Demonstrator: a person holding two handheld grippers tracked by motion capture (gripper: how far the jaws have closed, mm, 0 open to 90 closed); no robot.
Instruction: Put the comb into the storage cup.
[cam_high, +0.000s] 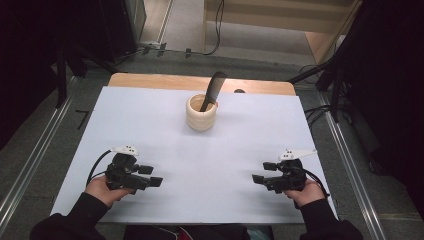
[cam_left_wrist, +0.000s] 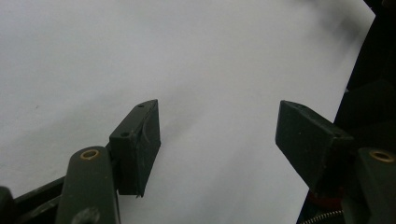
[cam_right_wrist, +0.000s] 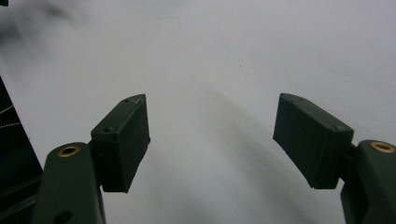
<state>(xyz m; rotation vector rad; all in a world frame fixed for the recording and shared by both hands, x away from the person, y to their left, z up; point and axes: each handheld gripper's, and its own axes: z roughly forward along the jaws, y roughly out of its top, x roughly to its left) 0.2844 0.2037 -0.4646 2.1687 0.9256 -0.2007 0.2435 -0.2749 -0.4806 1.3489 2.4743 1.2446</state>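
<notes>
Upright | black comb (cam_high: 212, 91) in cream cup (cam_high: 201, 113) | both jaws wide, empty

White board, wooden table and the floor around them

A white board (cam_high: 240, 150) covers nearly all of a wooden table, whose bare strip (cam_high: 165, 81) shows along the board's far edge. On that strip sits 1 small dark item (cam_high: 239, 91), possibly a knob or a hole. 2 metal rails run along the grey floor, 1 left of the board (cam_high: 30, 165) and 1 right of it (cam_high: 350, 170). A black tape mark (cam_high: 82, 117) lies just off the board's left edge. Beyond its far edge, black cables (cam_high: 218, 30) trail past a pale wooden unit (cam_high: 280, 15), and dark stand legs (cam_high: 335, 85) rise near its far right corner.
</notes>
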